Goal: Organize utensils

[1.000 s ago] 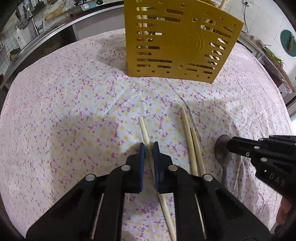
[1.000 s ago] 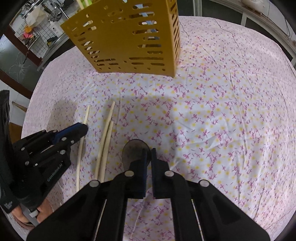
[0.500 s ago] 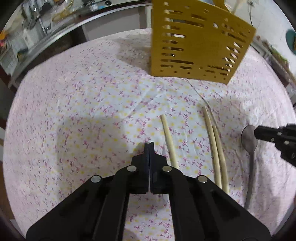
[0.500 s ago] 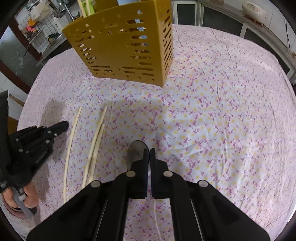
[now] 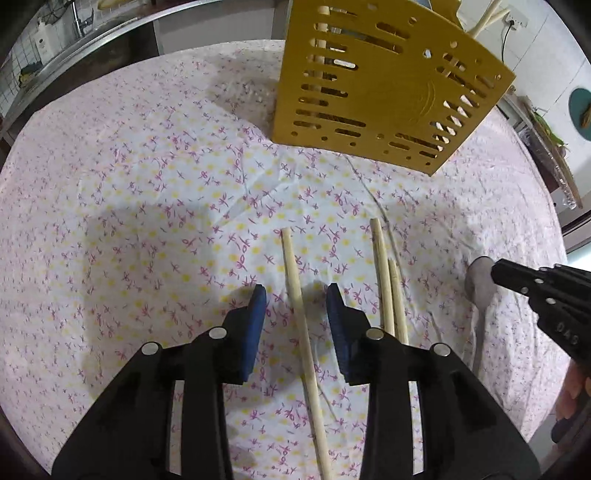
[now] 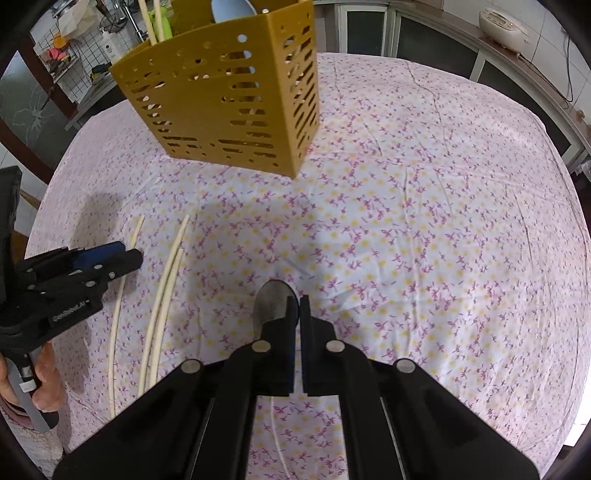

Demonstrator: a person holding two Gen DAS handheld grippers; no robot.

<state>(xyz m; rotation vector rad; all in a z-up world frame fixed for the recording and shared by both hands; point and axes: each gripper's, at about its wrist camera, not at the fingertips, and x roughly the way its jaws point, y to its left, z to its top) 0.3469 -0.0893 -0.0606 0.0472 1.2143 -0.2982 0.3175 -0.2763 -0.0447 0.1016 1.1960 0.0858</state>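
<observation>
A single pale chopstick (image 5: 290, 258) lies on the flowered cloth between the blue pads of my left gripper (image 5: 295, 295). Its jaws are opening and the pads stand clear of the stick. Two more chopsticks (image 5: 382, 277) lie side by side just to the right. Further right a metal spoon (image 5: 478, 280) rests on the cloth under the tip of my right gripper (image 5: 496, 267). In the right wrist view that gripper (image 6: 297, 301) is shut, with the spoon's bowl (image 6: 271, 299) showing beside its left finger and the handle hidden. A yellow slotted holder (image 5: 369, 92) stands at the back.
The holder (image 6: 229, 110) has chopsticks and a pale blue spoon in it. The cloth-covered table (image 6: 424, 184) stretches to the right. A steel counter (image 5: 92, 40) runs behind it, and a rice cooker (image 6: 506, 26) sits at the back right. A hand (image 6: 44, 373) grips the left gripper (image 6: 122, 254).
My left gripper was almost shut around the single chopstick, then fully shut beside it, and now stands open astride it. The right gripper has drawn back from the holder, still shut.
</observation>
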